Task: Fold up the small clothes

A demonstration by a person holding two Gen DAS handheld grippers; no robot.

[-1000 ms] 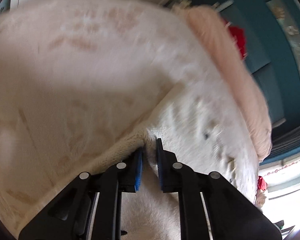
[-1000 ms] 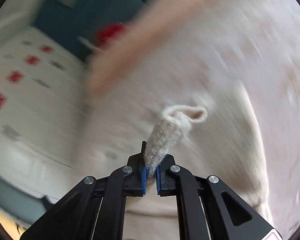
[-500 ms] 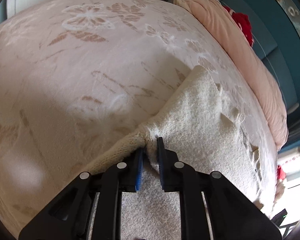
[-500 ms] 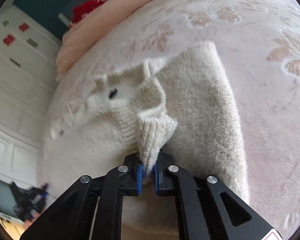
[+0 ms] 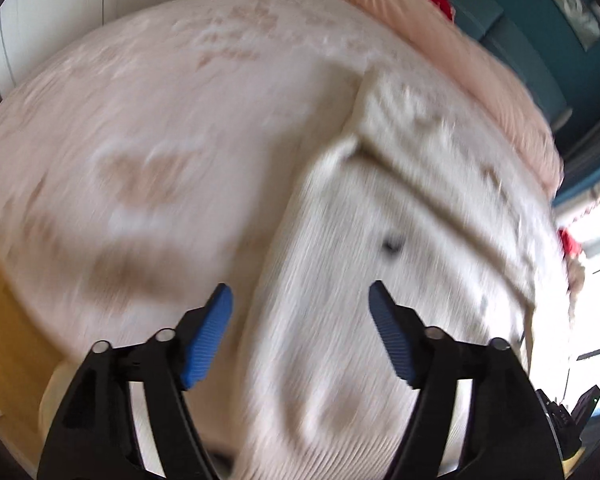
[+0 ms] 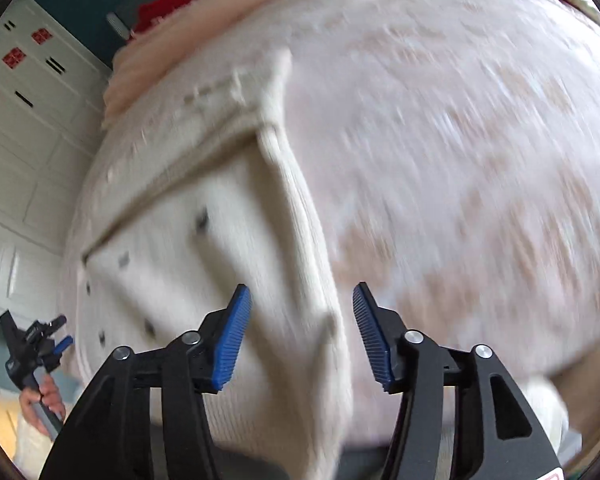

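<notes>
Both grippers are off the little cream knit cardigan (image 5: 380,240) right now. The left gripper (image 5: 300,300) has its blue fingers (image 5: 208,336) spread wide with nothing pinched. The knit just lies under the gap. Same for the right gripper (image 6: 300,300): its jaws have just been opening too, the fingers (image 6: 230,336) stand apart, and the folded side edge of the cardigan runs below them without either pad pressing on it.

The cardigan itself lies flat on the bed (image 5: 160,120), on that pale pink floral bedspread, button front up. You can see a dark button (image 5: 392,245) in the left view and a few more in the right one. There's a crosswise band or fold line over the upper part, which looks to me like one fold already laid down, though everything's motion-blurred so I wouldn't swear to it.

My guess at why they're open is that the corners got set down where they belong, and the hands are free to move to new grab points for the next fold.

Room-wise it's fine. There's loads of bare bedspread on the outer side of each gripper. A peach blanket (image 5: 440,40) is bunched along the far edge, well apart from the cardigan. The near hem sits close to the bed's near edge, so I'd watch it doesn't slide off.
</notes>
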